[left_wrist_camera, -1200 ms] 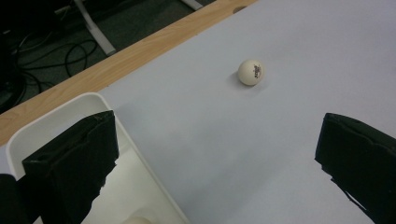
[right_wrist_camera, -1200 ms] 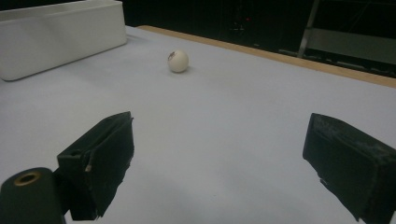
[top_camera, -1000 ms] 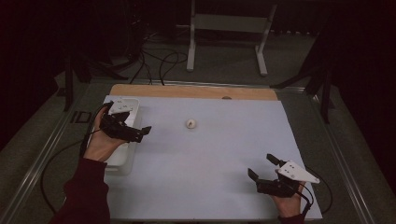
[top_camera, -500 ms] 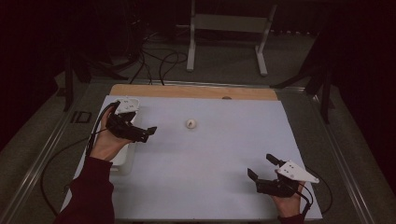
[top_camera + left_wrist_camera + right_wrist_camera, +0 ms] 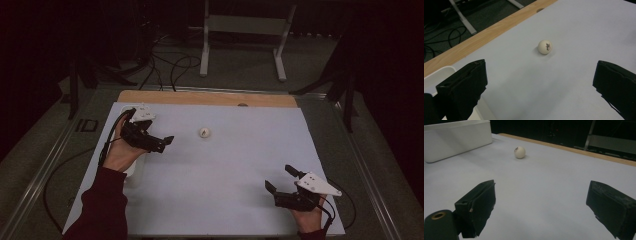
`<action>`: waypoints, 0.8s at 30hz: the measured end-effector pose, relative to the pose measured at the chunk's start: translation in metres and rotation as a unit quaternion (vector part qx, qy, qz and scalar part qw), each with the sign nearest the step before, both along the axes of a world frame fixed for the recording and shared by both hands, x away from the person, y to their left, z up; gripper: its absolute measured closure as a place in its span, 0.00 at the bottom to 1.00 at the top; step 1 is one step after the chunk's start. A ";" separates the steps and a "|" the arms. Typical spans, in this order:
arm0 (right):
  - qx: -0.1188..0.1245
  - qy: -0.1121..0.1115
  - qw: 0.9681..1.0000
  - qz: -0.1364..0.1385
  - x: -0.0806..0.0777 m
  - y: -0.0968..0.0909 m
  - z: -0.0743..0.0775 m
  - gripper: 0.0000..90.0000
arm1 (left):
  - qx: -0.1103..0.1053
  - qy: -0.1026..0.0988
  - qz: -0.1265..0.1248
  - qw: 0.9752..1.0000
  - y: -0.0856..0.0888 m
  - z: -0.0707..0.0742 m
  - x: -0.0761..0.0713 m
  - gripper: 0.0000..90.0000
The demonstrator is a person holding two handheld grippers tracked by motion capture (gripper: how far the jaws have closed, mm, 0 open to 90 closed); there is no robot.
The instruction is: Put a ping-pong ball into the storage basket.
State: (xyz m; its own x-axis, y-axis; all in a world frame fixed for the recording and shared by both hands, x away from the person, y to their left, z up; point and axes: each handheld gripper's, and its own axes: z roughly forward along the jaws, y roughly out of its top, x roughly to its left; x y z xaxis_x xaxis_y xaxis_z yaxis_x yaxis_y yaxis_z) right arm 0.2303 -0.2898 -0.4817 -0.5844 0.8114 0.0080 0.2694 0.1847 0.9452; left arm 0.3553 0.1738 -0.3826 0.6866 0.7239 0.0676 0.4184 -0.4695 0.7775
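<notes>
Ball on white sheet, apart from tray, near wooden edge. Left gripper jaws spread wide, empty, aimed at ball; ball straight ahead, clear gap between. Right gripper spread, empty, well off ball. Left nearer; likely picks.

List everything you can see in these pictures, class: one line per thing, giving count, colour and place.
Ball: one, white with a small mark, on the sheet ahead of the left gripper.
Bin: one, white, at the table's left edge, under the left hand.
Sheet: one, pale grey-white, covering the table.
Table edge: one, wood strip, far side.
Stand: one, white, on the floor beyond the table.
Cables: several, black, on the floor.
Left gripper: one, black, jaws open toward the ball.
Right gripper: one, black, near right corner, jaws open.
</notes>
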 end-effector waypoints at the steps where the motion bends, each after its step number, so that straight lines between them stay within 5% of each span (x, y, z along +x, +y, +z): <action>1: 0.000 0.000 1.000 0.000 0.000 0.000 0.000 0.09 | 0.001 0.001 0.000 1.000 -0.001 0.000 0.000 0.00; 24: 0.000 0.000 1.000 0.000 0.000 -0.001 0.000 0.09 | 0.003 0.000 -0.014 1.000 -0.019 -0.003 0.003 0.00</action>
